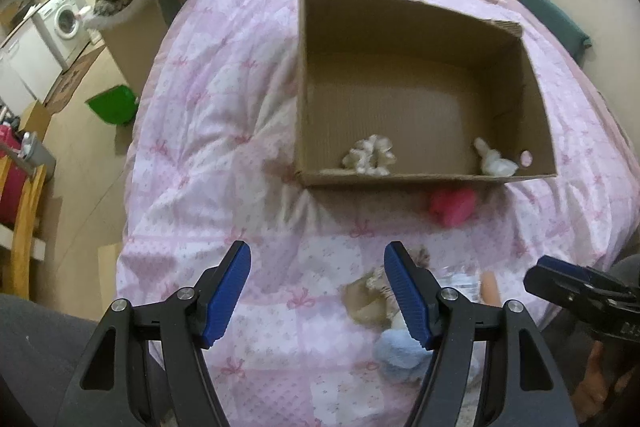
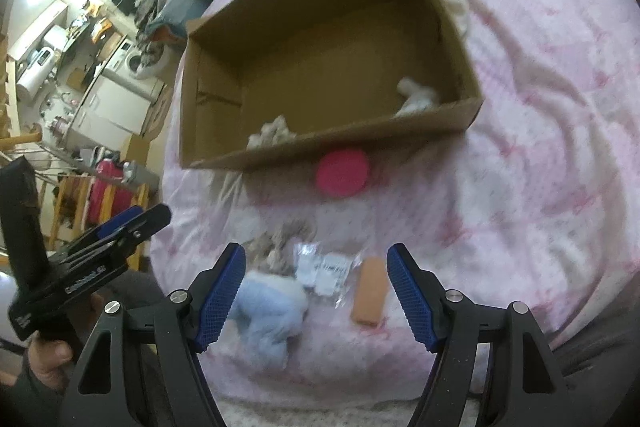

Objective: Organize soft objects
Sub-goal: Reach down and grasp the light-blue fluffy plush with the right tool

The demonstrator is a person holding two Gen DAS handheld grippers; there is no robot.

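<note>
Cardboard box (image 1: pixel 420 39) w/ 2 white plushies (image 1: pixel 370 155)

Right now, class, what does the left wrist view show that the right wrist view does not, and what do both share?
Only the left wrist view shows the green plastic bin on the floor and a small pink round item in the box corner. Only the right wrist view shows the whole orange rectangular sponge block and the clear plastic packet unobstructed. Both share the open brown cardboard box, the bright pink plush toy, the light blue plush toy and the pink quilted bedspread.
</note>
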